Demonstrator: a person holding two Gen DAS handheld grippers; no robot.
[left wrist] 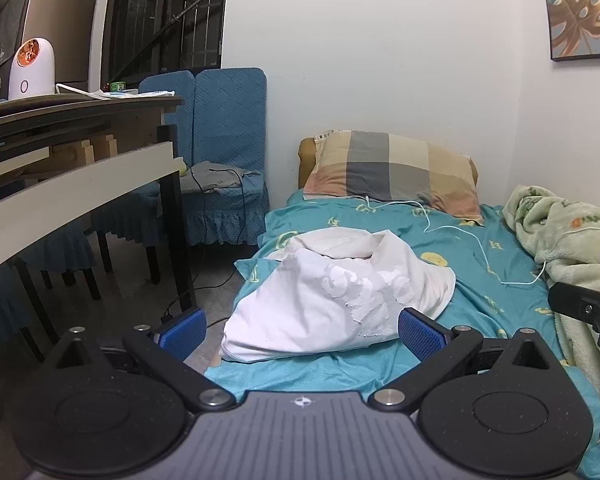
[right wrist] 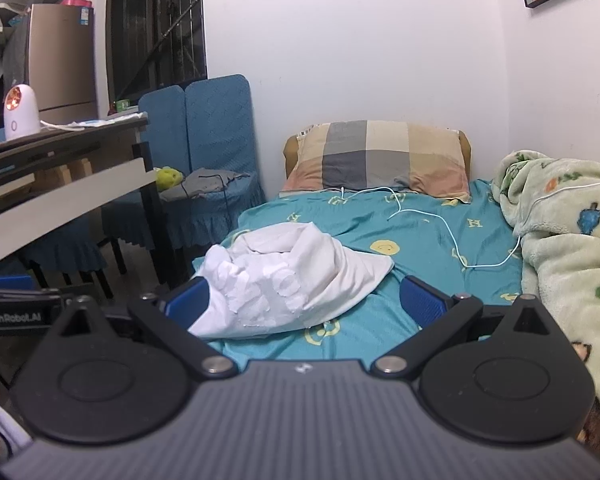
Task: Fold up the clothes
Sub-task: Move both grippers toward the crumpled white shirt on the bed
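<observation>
A white garment [left wrist: 332, 296] with a raised white print lies crumpled on the teal bedsheet [left wrist: 480, 280], near the bed's left edge. My left gripper [left wrist: 300, 330] is open, its blue pads just short of the garment's near edge and holding nothing. In the right wrist view the same white garment [right wrist: 284, 280] sits left of centre on the bedsheet [right wrist: 420, 264]. My right gripper [right wrist: 304, 300] is open too; its left pad [right wrist: 188, 300] is close to the cloth's left side, and I cannot tell whether it touches.
A checked pillow [left wrist: 396, 172] lies at the head of the bed, with a white cable [left wrist: 460, 232] trailing over the sheet. A green fleece blanket [left wrist: 572, 248] is heaped on the right. A table [left wrist: 80, 152] and blue-covered chairs [left wrist: 224, 152] stand left of the bed.
</observation>
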